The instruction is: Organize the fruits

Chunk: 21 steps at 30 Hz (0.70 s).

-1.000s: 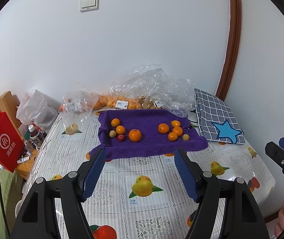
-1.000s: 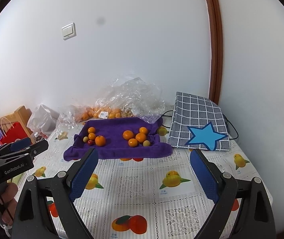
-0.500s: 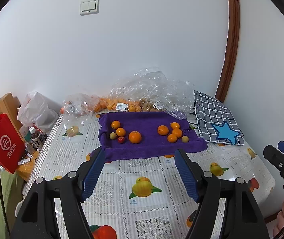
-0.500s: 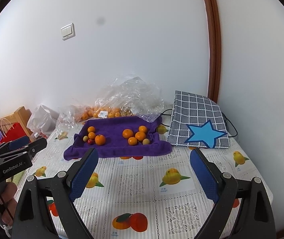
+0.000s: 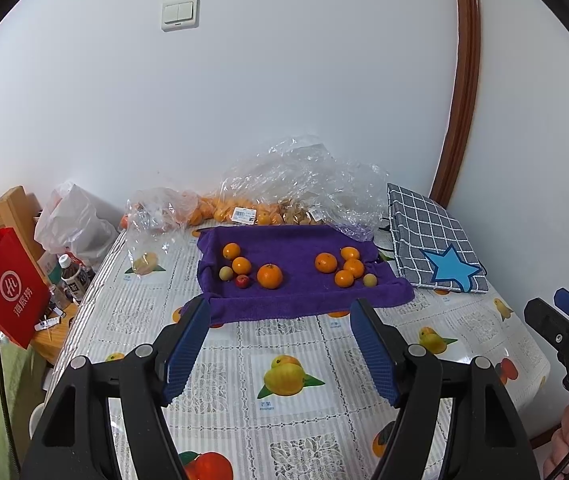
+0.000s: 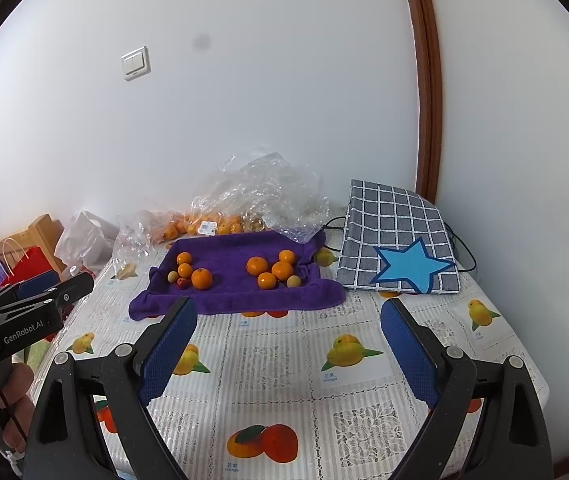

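Two clusters of fruits (image 5: 268, 276) are seen lying on a purple towel (image 5: 296, 300) at the back of the patterned table (image 5: 292, 344), before which the left gripper (image 5: 280, 344) and right gripper (image 6: 288, 348) are held with jaws apart and empty.

Both views are fisheye cameras mounted just behind a pair of blue-padded fingers, looking forward and slightly down across a table under a fruit-printed plastic cloth (image 5: 292, 340). The left wrist view sits further left: the crumpled purple towel (image 5: 300, 292) lies at centre frame, the grey checked cloth bag with a blue star (image 5: 432, 240) at right. The right wrist view shows the same towel (image 6: 236, 292) left of centre and the bag (image 6: 396, 236) nearer. Each view catches the other gripper at its edge.
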{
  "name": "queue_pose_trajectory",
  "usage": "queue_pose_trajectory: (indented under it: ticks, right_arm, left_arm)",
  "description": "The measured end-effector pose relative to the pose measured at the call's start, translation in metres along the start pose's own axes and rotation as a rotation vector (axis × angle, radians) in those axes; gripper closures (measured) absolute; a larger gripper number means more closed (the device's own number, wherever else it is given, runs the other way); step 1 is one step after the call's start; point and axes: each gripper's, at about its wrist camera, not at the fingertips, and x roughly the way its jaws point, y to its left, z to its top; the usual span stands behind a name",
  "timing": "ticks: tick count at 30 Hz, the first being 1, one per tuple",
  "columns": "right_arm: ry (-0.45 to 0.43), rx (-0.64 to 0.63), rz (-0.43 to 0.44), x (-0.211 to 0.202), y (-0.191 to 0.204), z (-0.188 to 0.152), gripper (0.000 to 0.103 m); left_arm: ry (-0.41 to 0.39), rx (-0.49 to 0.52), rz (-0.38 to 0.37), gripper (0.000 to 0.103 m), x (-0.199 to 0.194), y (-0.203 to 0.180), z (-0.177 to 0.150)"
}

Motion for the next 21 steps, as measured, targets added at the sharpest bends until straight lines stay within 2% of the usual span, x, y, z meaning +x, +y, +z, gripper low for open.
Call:
queue_pose_trajectory:
  ticks: [21]
  right_arm:
    - [-0.005,0.0,0.003,-0.0015,0.0,0.0004,0.011]
  left_arm:
    - [-0.002,0.001,0.003,0.031,-0.0017,-0.0003,0.001]
